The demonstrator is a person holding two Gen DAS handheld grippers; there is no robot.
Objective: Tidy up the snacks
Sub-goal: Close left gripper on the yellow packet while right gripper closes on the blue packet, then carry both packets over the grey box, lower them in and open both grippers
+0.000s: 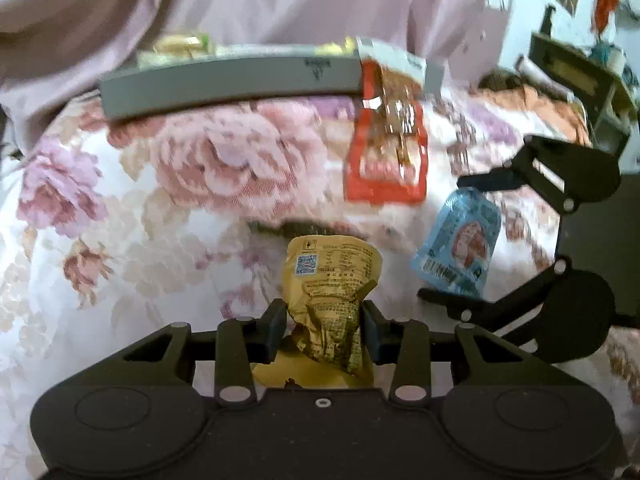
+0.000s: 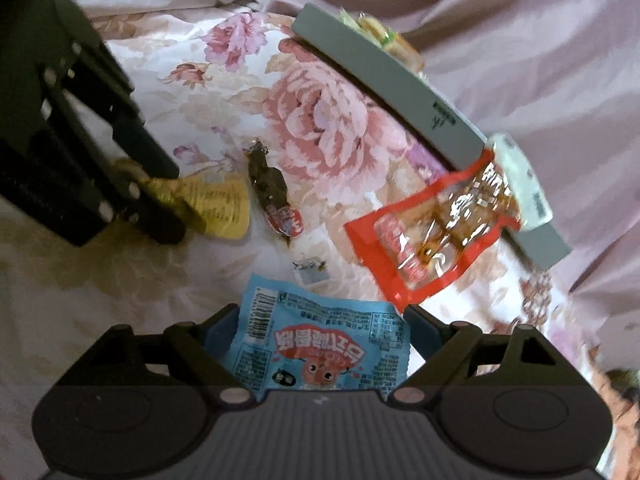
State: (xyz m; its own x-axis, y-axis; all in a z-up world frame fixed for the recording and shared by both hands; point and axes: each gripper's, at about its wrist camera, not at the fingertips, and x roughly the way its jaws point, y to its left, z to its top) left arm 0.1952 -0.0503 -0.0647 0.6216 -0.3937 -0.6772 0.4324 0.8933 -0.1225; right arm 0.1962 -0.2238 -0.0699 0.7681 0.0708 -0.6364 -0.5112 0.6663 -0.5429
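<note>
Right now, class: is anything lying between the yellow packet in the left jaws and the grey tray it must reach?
Nothing visible blocks it. The yellow packet faces bare floral cloth up to the grey tray. The red packet leans on the tray's right end, beside that path.

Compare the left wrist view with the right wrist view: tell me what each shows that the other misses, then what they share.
Only the left wrist view shows the dark shelf at the far right, and the left gripper shut on the yellow packet.

Only the right wrist view shows the dark brown snack lying on the floral bedspread, a small scrap beside it, and the right gripper open around the blue packet.

Both show the grey tray, the red packet hanging over its edge, the yellow and blue packets, and the bedspread.
</note>
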